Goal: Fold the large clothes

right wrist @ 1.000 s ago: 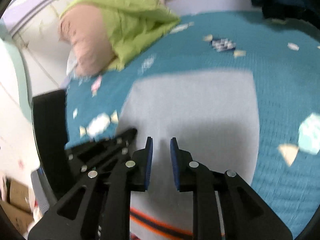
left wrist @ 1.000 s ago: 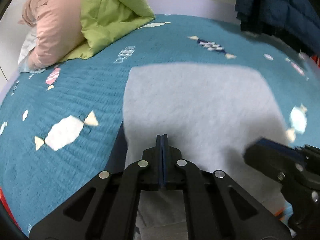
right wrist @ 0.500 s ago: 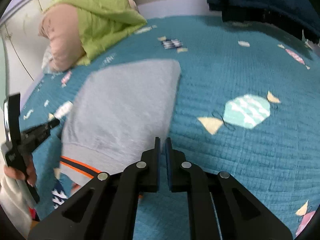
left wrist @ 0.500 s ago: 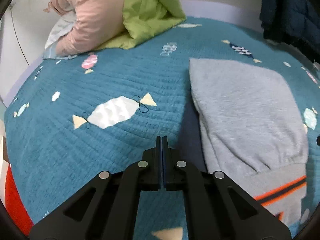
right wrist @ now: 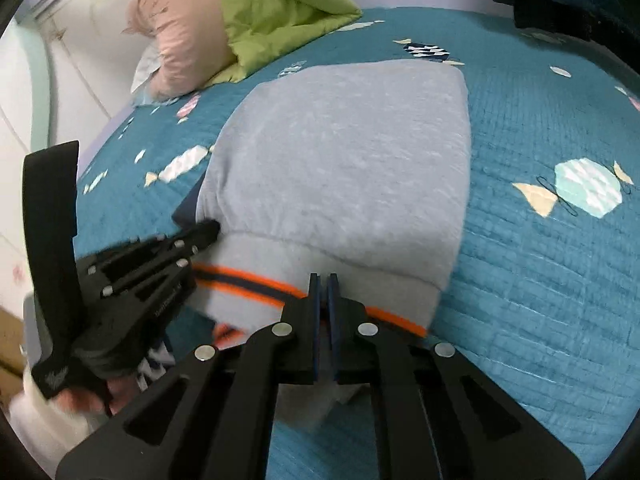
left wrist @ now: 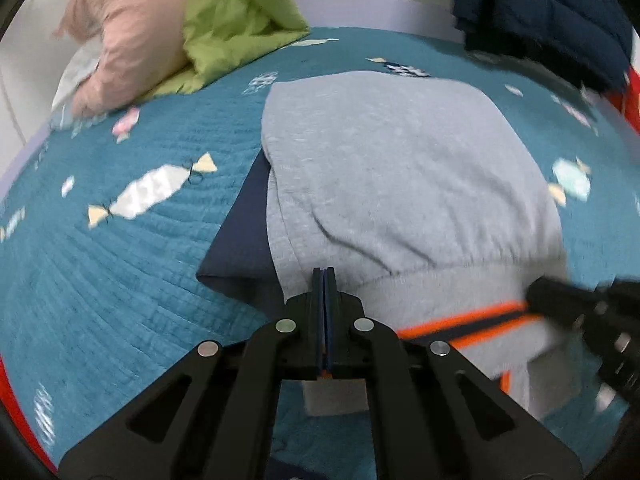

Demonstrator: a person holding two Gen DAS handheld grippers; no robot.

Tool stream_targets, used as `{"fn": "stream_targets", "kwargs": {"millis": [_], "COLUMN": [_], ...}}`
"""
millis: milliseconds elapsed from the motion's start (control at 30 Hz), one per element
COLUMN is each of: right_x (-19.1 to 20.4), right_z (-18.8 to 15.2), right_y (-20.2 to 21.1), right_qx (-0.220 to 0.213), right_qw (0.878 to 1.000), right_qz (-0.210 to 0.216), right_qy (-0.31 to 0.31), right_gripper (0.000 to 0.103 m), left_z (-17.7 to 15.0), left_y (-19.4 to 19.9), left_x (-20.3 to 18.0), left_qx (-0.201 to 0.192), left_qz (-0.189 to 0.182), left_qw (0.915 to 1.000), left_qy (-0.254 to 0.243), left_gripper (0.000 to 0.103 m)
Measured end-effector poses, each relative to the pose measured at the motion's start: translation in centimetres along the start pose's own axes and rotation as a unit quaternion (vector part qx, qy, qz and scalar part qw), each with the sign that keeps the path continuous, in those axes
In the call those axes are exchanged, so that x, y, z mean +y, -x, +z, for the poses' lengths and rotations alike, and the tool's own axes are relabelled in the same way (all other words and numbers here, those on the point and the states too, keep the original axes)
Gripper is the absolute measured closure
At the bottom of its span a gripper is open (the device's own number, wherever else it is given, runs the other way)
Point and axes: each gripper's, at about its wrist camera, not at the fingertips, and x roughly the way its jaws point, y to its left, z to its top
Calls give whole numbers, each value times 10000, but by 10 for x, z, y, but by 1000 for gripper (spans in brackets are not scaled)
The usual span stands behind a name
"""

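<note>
A grey sweatshirt (left wrist: 400,168) lies folded on the teal bedspread (left wrist: 120,272), its ribbed hem with an orange and navy stripe (left wrist: 476,320) nearest me. It also shows in the right wrist view (right wrist: 344,152). A dark blue layer (left wrist: 240,248) sticks out at its left edge. My left gripper (left wrist: 324,272) is shut over the hem's left part, with no cloth visibly between the pads. My right gripper (right wrist: 323,278) is almost closed at the striped hem (right wrist: 248,280). I cannot tell whether it pinches the cloth. Each gripper shows in the other's view.
A green quilt (left wrist: 236,20) and a pink pillow (left wrist: 128,40) are piled at the far left of the bed. A dark navy jacket (left wrist: 552,12) hangs at the far right. A white wall (right wrist: 60,80) runs along the left.
Both grippers have swung back from either side of the sweatshirt to its near hem. The right gripper, open a second ago, is now nearly closed.
</note>
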Motion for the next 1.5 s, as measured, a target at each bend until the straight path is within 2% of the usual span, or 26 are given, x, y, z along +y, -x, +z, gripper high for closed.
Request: {"fn": "stream_targets", "kwargs": {"millis": [67, 167, 267, 333, 400, 467, 500, 533, 600, 633, 667, 700, 767, 833, 900, 967, 1000, 1167, 1267, 1333, 1400, 1500], "right_x": [-7, -8, -8, -4, 4, 12, 15, 17, 20, 21, 22, 23, 27, 25, 23, 32, 32, 11, 20, 24, 29, 34], "right_z": [-3, -10, -7, 0, 9, 15, 14, 8, -3, -8, -19, -33, -47, -50, -45, -33, -26, -8, -12, -17, -22, -24], "right_y": [6, 20, 33, 43, 41, 19, -1, -16, -12, -11, -15, -18, -13, -14, -13, -3, -4, -29, -29, -19, -7, 18], "right_qx": [24, 44, 90, -95, -102, 256, 628, 815, 707, 920, 1355, 1552, 1137, 878, 695, 177, 111, 188, 43, 180, 288, 183], "right_qw": [9999, 10000, 9998, 9994, 9978, 9942, 9936, 9941, 9958, 9936, 9876, 9864, 9929, 9957, 9966, 9997, 9998, 9981, 9994, 9992, 9993, 9997], "right_qz": [95, -28, -48, 209, 560, 960, 859, 642, 524, 597, 717, 491, 307, 296, 267, -99, -167, 28, -226, -345, -232, -75], "right_qy": [-134, -32, -178, -269, -345, -406, -380, -328, -259, -265, -325, -241, 184, -48, -362, -116, -39, -583, -275, -129, 45, 121], "right_gripper": [102, 102, 95, 95, 95, 95, 96, 96, 97, 98, 99, 102, 103, 103, 103, 103, 103, 103, 103, 103, 97, 97], "left_z": [-5, -14, -15, -10, -4, 2, 4, 6, 8, 8, 8, 8, 4, 0, -3, -5, -5, -3, -4, -4, -3, -2], "left_y": [3, 6, 13, 20, 30, 31, 30, 27, 24, 24, 25, 26, 26, 21, 21, 24, 26, 28, 27, 28, 34, 40], "left_x": [1, 3, 9, 15, 15, 11, 10, 9, 8, 7, 7, 6, 3, 0, 2, 4, 5, 11, 13, 14, 14, 11], "left_qx": [57, 70, 240, 224, 91, 40, 53, 85, 145, 135, 121, 114, 112, 213, 258, 264, 234, 199, 233, 249, 196, 120], "left_qz": [-34, 110, 383, 268, 155, 165, 155, 152, 153, 161, 155, 131, 122, 262, 212, 173, 207, 252, 258, 222, 157, 208], "left_qw": [10000, 9997, 9988, 9994, 9997, 9997, 9996, 9996, 9994, 9994, 9994, 9995, 9997, 9994, 9992, 9991, 9992, 9987, 9983, 9982, 9984, 9988], "left_qy": [-74, -228, -165, 51, 183, 188, 214, 242, 279, 276, 269, 256, 188, 115, 230, 286, 253, 385, 466, 492, 502, 429], "left_gripper": [101, 101, 100, 100, 100, 100, 100, 100, 100, 100, 100, 100, 100, 100, 100, 100, 100, 100, 100, 100, 100, 100]}}
